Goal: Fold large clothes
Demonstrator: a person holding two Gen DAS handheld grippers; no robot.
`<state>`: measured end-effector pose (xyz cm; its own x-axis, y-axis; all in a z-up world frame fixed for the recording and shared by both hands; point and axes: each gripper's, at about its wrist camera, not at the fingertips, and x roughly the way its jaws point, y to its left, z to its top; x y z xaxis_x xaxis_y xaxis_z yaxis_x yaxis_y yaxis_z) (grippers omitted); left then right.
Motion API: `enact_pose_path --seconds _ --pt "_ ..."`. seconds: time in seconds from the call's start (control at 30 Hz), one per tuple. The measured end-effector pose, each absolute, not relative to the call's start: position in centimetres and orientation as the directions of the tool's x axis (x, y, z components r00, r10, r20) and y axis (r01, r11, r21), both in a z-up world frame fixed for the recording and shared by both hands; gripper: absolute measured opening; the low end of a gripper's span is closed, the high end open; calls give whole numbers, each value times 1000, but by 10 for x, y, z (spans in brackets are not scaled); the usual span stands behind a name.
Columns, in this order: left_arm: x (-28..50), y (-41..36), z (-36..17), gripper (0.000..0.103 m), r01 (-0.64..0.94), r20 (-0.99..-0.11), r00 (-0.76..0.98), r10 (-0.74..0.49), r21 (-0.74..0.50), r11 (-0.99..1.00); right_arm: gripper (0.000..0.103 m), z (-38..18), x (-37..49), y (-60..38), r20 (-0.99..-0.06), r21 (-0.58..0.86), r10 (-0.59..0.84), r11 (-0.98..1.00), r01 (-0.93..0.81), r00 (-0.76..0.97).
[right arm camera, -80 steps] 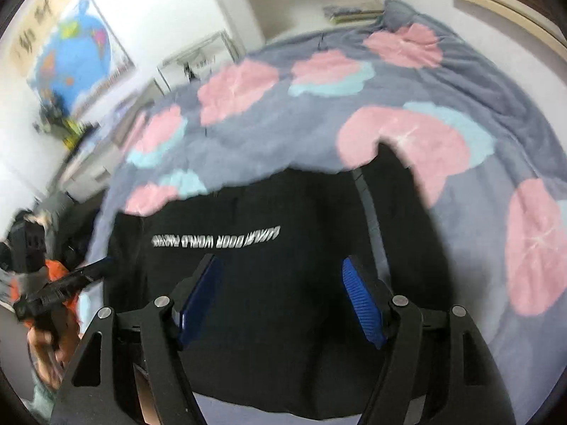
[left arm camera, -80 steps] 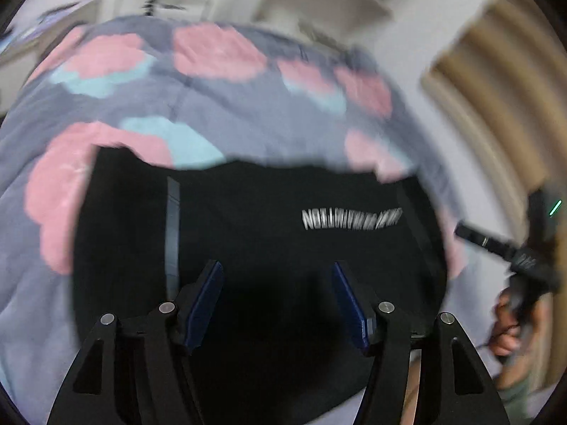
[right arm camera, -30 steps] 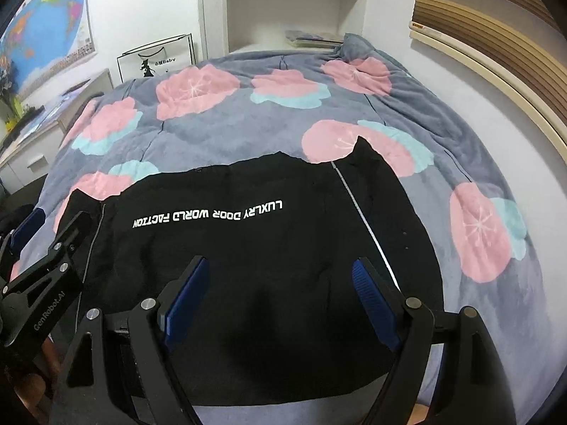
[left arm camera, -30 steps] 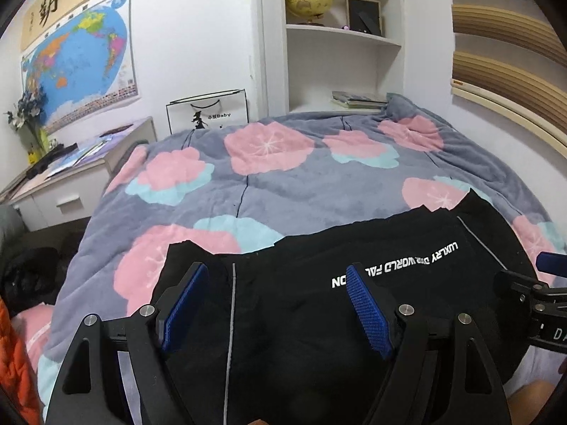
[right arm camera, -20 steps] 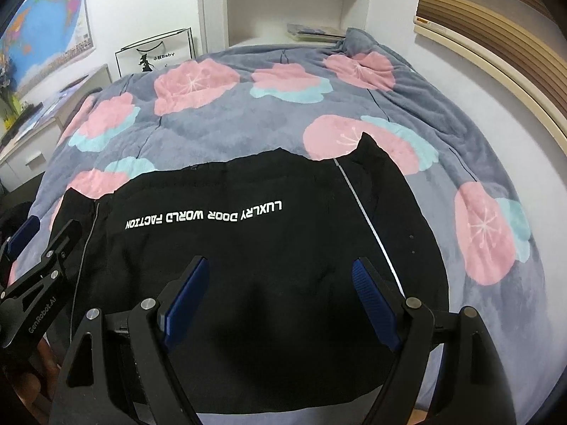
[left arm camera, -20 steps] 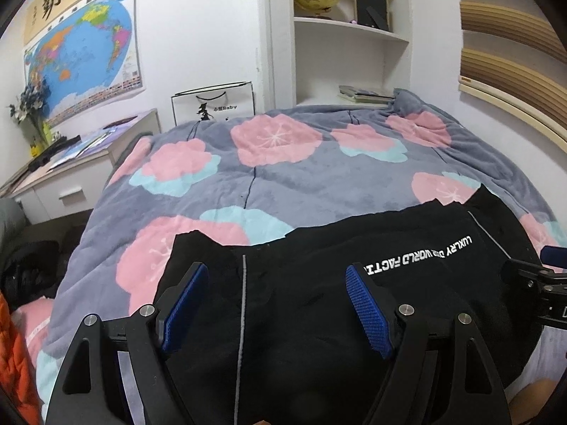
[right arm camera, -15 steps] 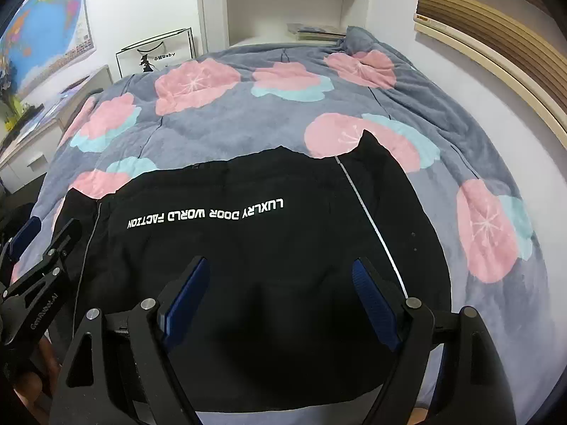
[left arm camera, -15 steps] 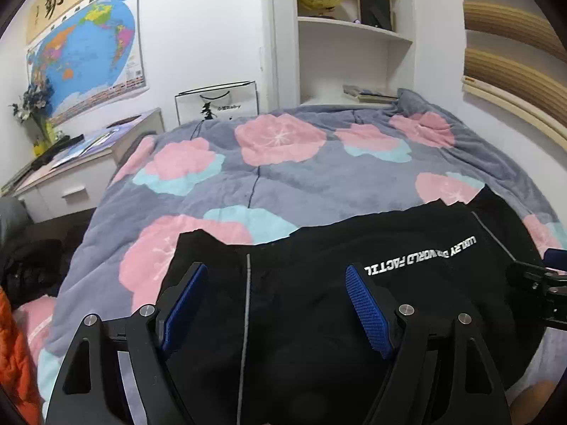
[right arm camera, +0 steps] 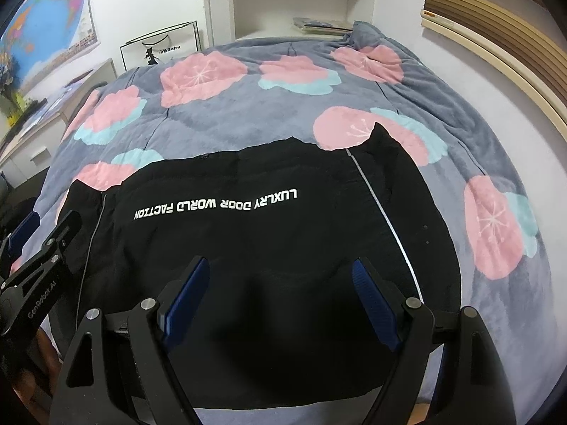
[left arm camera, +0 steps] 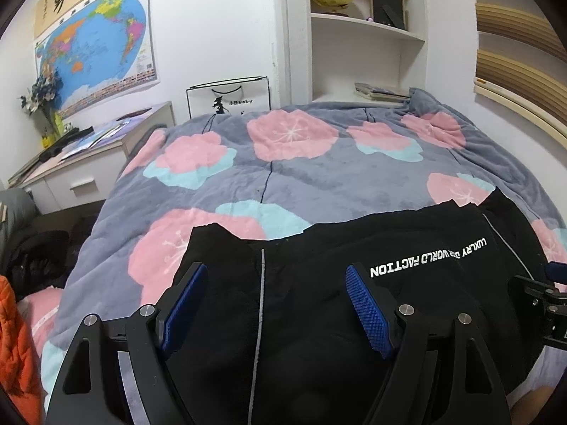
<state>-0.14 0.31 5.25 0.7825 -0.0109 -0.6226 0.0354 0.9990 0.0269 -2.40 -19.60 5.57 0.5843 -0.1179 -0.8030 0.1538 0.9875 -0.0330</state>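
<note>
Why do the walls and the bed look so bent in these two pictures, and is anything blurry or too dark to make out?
Left wrist view: the fisheye lens bows the shelves and rounds the flowered blanket; all is sharp, with black corners. Right wrist view: the same bulge curves the wall slats; the black garment shows little detail beyond its white lettering and grey stripes.

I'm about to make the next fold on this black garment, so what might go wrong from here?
The black garment lies on a soft flowered quilt; closing jaws may pinch quilt too. Both the left gripper and right gripper hover open mid-fabric, not at an edge, so a grab could bunch layers.
</note>
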Motion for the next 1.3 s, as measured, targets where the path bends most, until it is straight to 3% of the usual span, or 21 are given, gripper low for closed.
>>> enact_pose_path --seconds 0.67,1.3 --pt "-1 12 52 81 15 -622 783 -4 13 1000 84 49 -22 -194 -819 -25 -106 988 150 563" --pt "-2 6 50 81 0 -615 787 49 80 997 84 44 -21 -198 -830 -16 -93 989 144 550"
